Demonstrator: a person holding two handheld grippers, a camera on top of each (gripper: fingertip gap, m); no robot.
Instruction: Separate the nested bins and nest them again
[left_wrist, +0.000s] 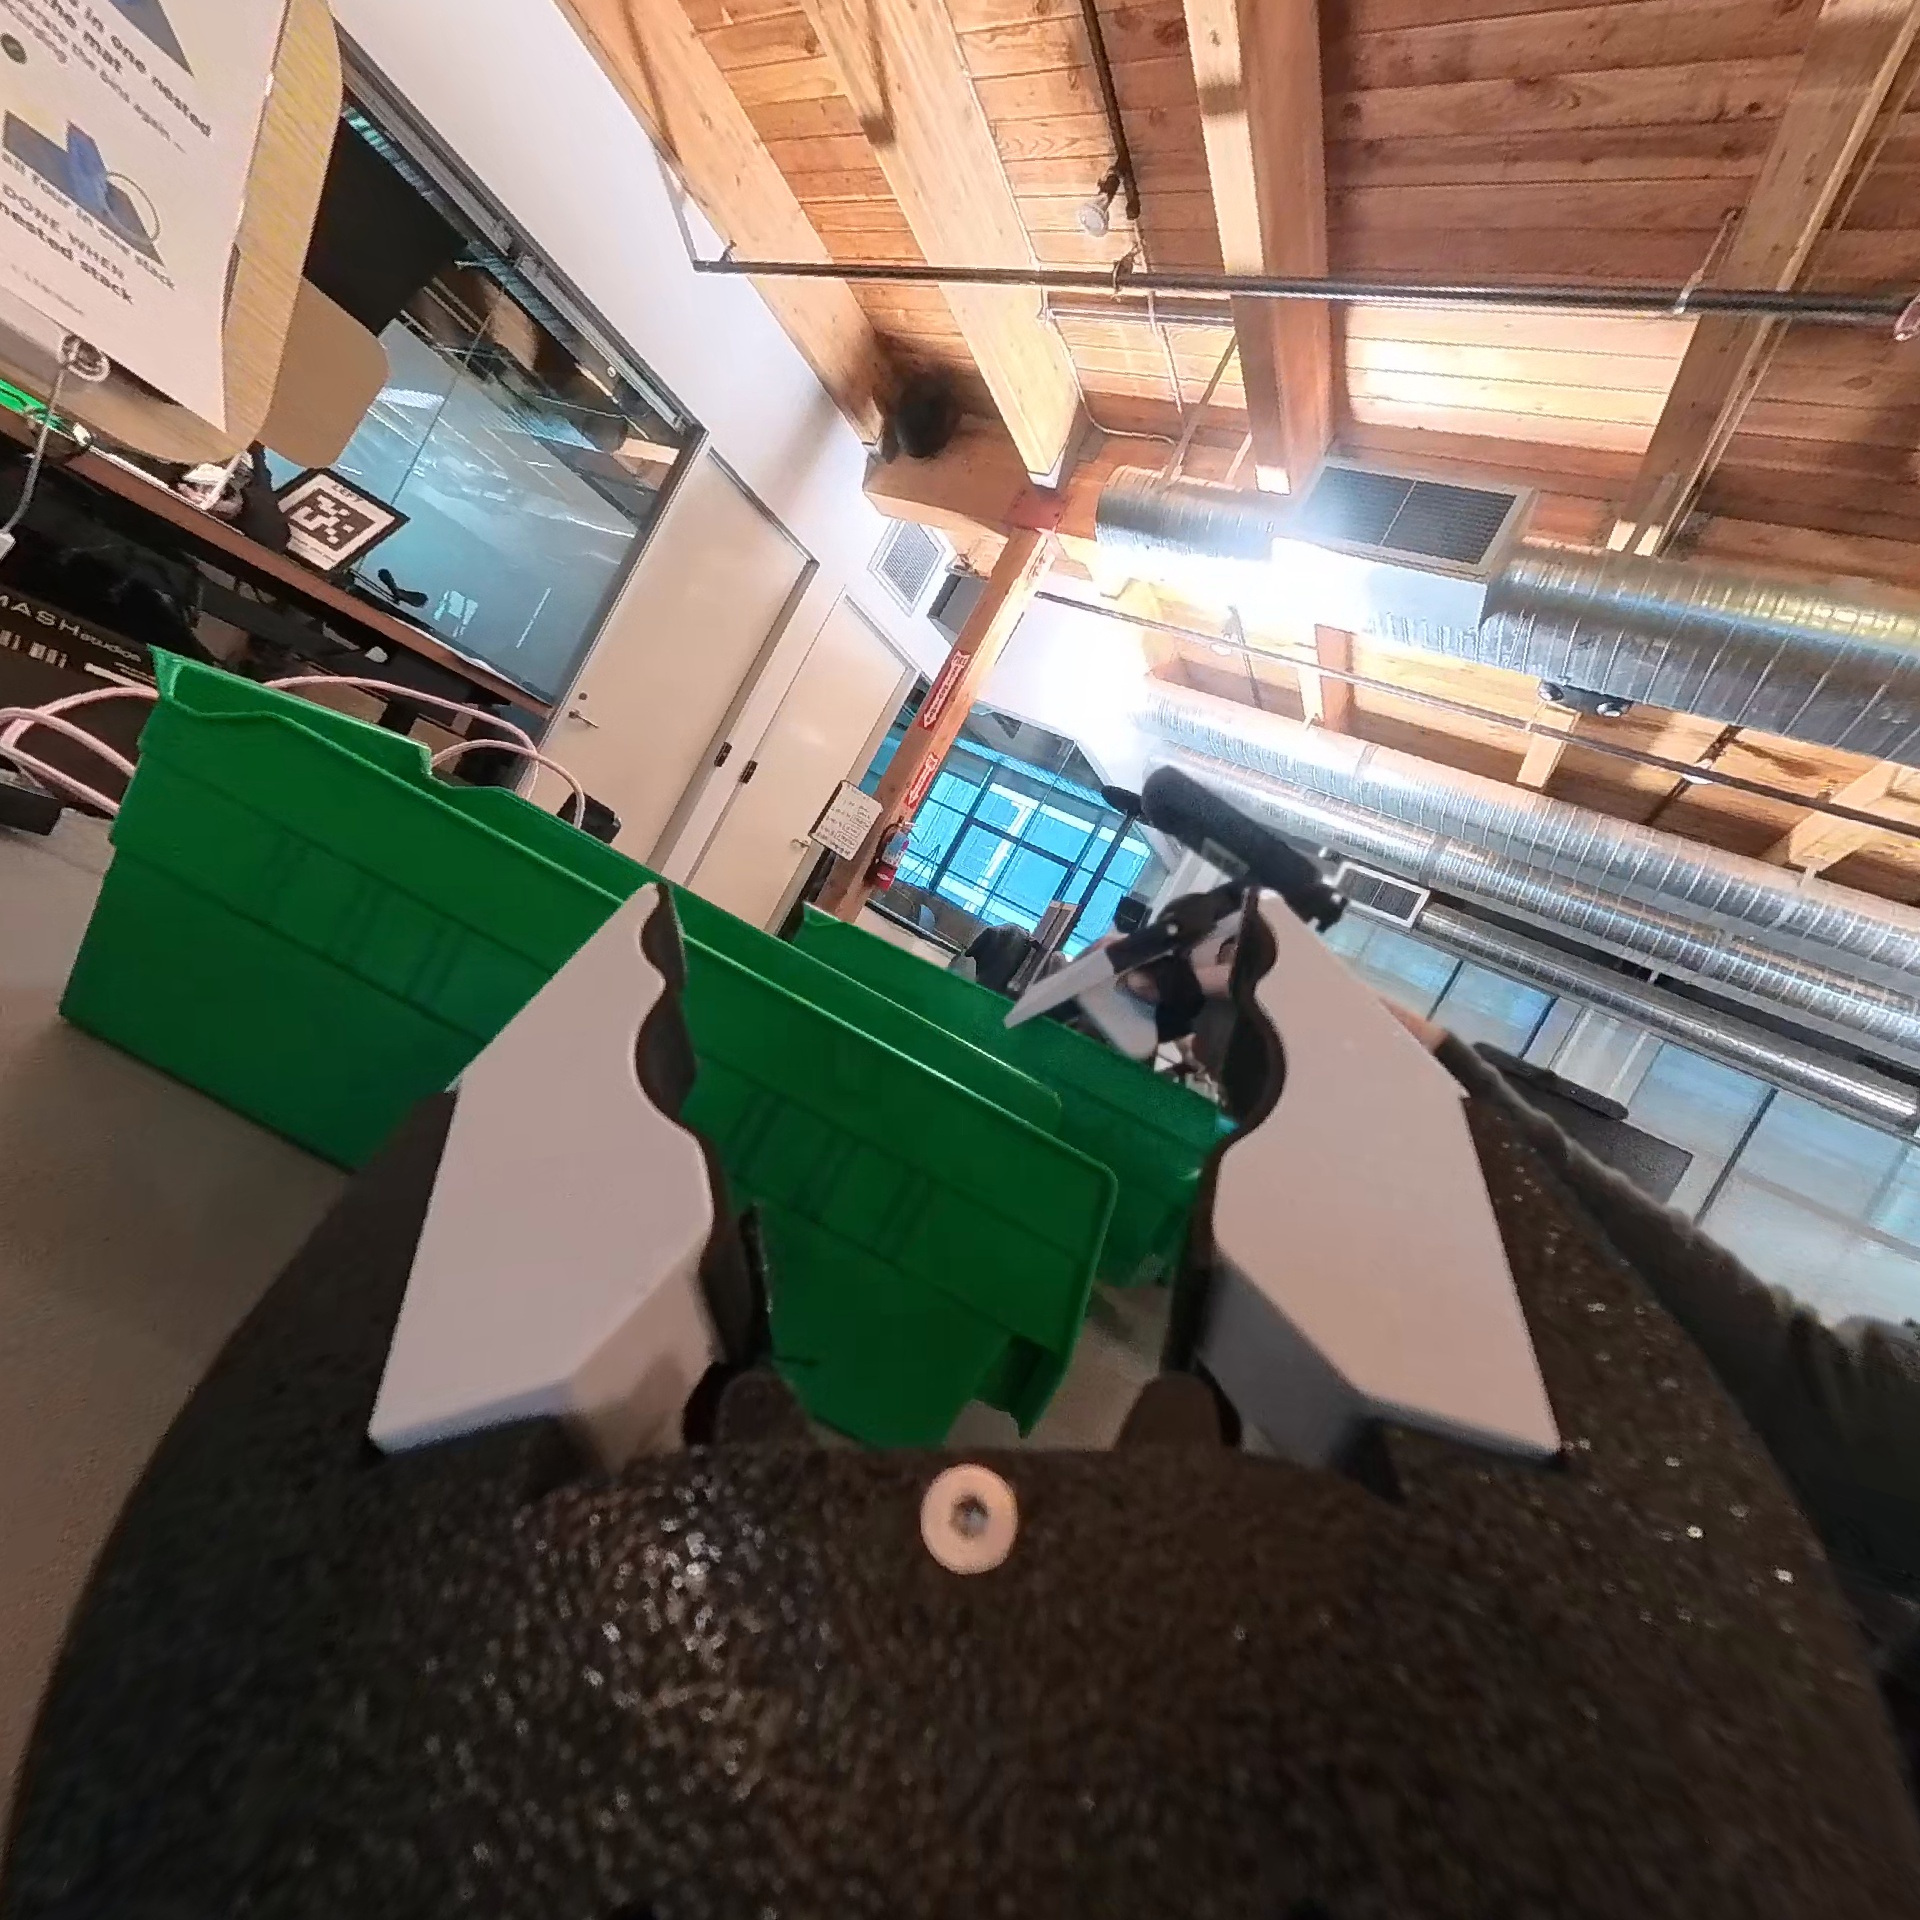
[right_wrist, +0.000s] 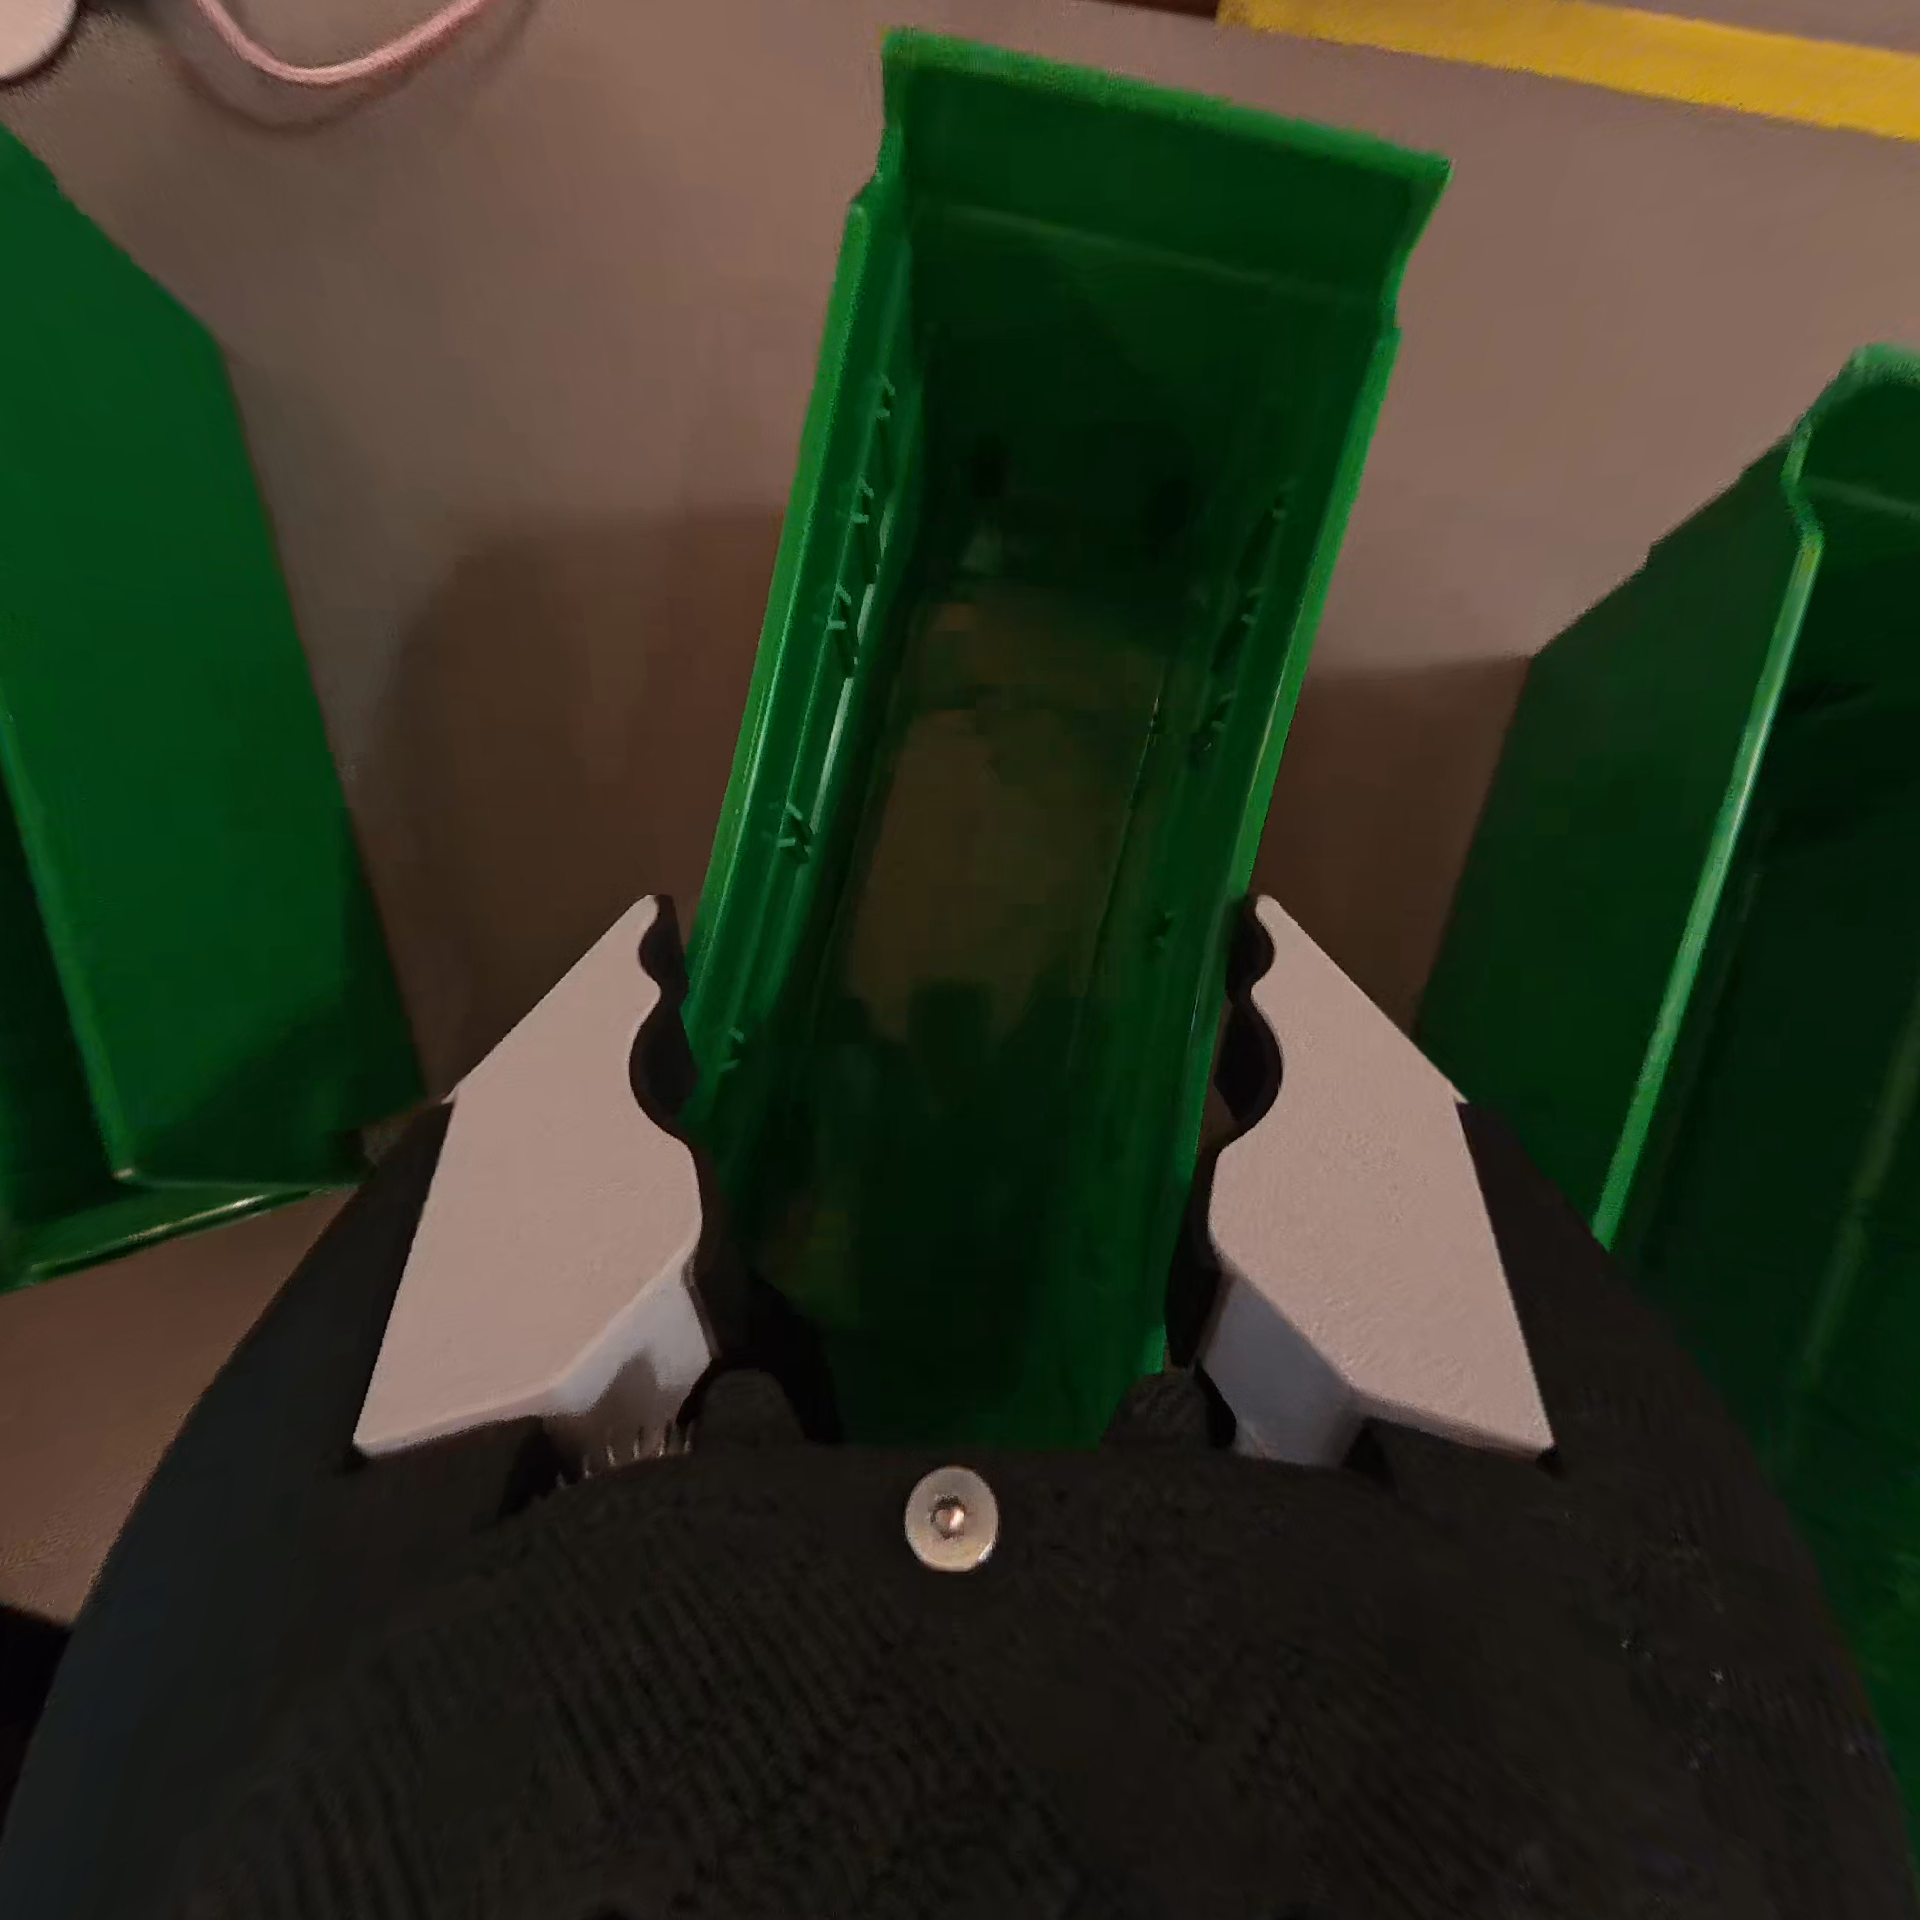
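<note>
Several green bins stand apart on the table. In the left wrist view one bin (left_wrist: 312, 956) stands at the left, a second bin (left_wrist: 914, 1226) has its near end between my fingers, and a third (left_wrist: 1101, 1070) is behind it. My left gripper (left_wrist: 956, 914) is open, low at table level, its left finger beside the second bin's wall. My right gripper (right_wrist: 956, 914) is open and looks down into a narrow bin (right_wrist: 1039, 623), its jaws on either side of the bin's near end. The right gripper also shows in the left wrist view (left_wrist: 1174, 945), above the third bin.
More green bins stand at the left (right_wrist: 156, 727) and right (right_wrist: 1714, 831) of the straddled one. The table top is beige (left_wrist: 125, 1247). A pink cable (left_wrist: 62, 727) lies at its far edge. A printed sheet on cardboard (left_wrist: 156, 156) stands behind. A dark sleeve (left_wrist: 1662, 1247) reaches in from the right.
</note>
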